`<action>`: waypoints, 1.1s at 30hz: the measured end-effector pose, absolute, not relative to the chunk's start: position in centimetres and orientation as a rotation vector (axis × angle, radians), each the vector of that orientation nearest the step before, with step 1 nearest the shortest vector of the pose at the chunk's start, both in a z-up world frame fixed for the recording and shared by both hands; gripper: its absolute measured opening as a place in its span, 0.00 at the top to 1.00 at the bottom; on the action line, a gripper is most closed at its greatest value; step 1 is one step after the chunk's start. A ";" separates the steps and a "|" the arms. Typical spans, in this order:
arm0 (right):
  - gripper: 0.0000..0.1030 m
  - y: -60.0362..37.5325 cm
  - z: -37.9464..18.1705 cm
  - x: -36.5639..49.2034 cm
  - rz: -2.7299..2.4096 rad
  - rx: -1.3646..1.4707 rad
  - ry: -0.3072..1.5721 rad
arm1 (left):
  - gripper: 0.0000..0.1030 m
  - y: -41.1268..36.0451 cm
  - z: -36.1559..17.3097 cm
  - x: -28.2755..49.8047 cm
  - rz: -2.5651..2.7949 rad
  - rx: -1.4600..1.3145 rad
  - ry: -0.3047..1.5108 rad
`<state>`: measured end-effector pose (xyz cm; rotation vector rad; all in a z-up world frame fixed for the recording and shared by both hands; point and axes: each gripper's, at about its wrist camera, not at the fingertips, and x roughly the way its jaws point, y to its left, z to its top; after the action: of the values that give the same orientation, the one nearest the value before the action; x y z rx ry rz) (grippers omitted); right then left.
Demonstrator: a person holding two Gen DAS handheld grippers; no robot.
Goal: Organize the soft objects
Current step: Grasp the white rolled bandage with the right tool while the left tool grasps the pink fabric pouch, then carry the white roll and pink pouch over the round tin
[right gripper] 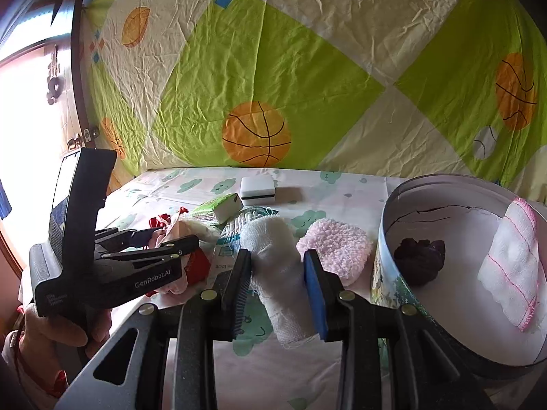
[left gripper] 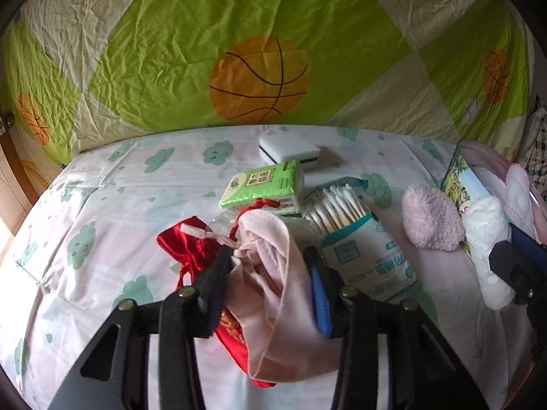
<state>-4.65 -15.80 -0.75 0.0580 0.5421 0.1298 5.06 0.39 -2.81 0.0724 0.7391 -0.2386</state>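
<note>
Soft objects lie in a loose cluster on the bed sheet (left gripper: 102, 205), and you have both tongs engaged. Your left tongs (left gripper: 270, 259) are clenched on the pale pink cloth (left gripper: 273, 273), which bunches between the pads and drapes over a red satin pouch (left gripper: 188, 242) at its 9 o'clock. Your right tongs (right gripper: 277, 266) are grasping the white gauze roll (right gripper: 277, 266), held upright between the pads, its lower end hanging below them. In the left wrist view, a green tissue pack (left gripper: 263, 184) sits at 12 o'clock of the pink cloth, with a white sponge block (left gripper: 290, 150) beyond it and a packet of cotton swabs (left gripper: 355, 232) at 2 o'clock, just beside the tong finger. A fluffy pink pad (right gripper: 336, 246) lies at 2 o'clock of the gauze roll in the right wrist view, between it and the round box (right gripper: 393, 205). That box stands at 3 o'clock and contains a dark bundle (right gripper: 420, 259) and a folded white cloth with pink stitching (right gripper: 509, 266) leaning against the inner wall. Your left hand (right gripper: 51, 338) shows at 8 o'clock in the right wrist view, gripping the tool handle. A basketball-print sheet (left gripper: 259, 78) hangs behind the bed.
</note>
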 end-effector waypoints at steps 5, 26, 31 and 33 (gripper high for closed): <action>0.67 -15.8 -0.9 -4.8 0.116 0.041 0.530 | 0.82 3.0 -2.5 4.3 -0.216 -0.014 0.712; 0.67 -18.1 1.9 -7.3 0.072 0.128 0.330 | 0.82 4.4 0.6 1.1 -0.149 -0.135 0.445; 0.67 -18.0 2.3 -7.9 0.034 0.090 0.288 | 0.82 2.3 0.4 0.6 -0.148 -0.118 0.463; 0.67 -18.0 2.5 -8.1 0.015 0.066 0.273 | 0.82 1.4 0.4 0.3 -0.148 -0.111 0.469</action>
<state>-8.09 -18.04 2.51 0.0658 0.2730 0.0146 0.33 1.40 0.39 -0.1110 0.4686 -0.1475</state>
